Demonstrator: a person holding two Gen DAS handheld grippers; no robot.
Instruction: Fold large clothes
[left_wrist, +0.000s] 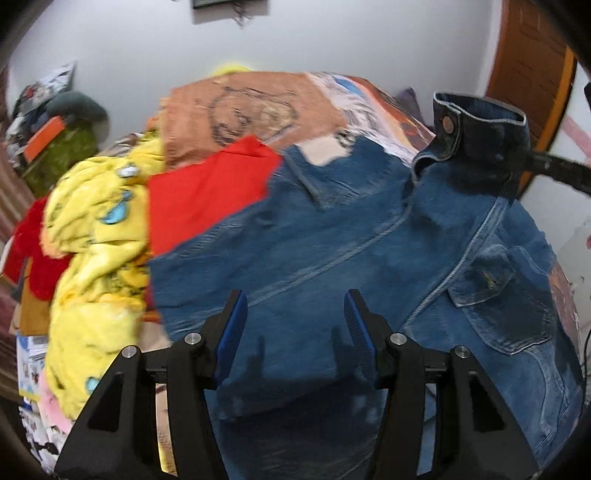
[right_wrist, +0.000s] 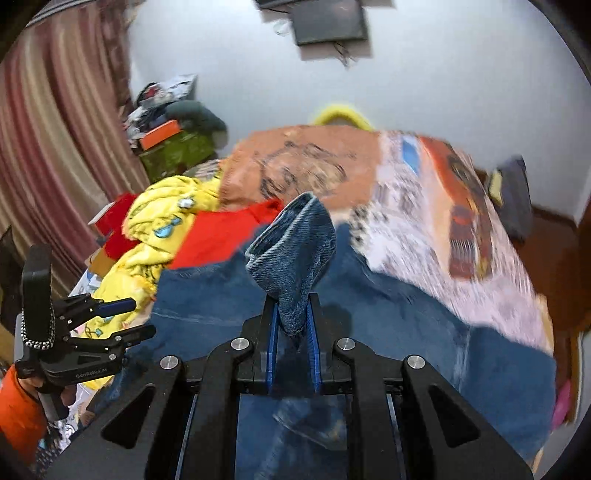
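A blue denim jacket (left_wrist: 332, 236) lies spread on the bed, its chest pocket toward the right. My left gripper (left_wrist: 295, 310) is open and empty, hovering just above the jacket's near part. My right gripper (right_wrist: 291, 317) is shut on a sleeve cuff (right_wrist: 295, 251) of the jacket and holds it lifted above the jacket body (right_wrist: 207, 295). In the left wrist view the lifted cuff (left_wrist: 480, 140) with its metal button stands up at the right, with the right gripper's black fingers (left_wrist: 554, 170) behind it. The left gripper (right_wrist: 122, 321) shows at the left of the right wrist view.
A yellow printed blanket (left_wrist: 96, 251) and red garments (left_wrist: 207, 192) are heaped at the bed's left. An orange and patterned bedspread (right_wrist: 406, 206) covers the far part. A cluttered pile (right_wrist: 170, 136) and curtain (right_wrist: 55, 147) stand left; a wooden door (left_wrist: 532, 66) right.
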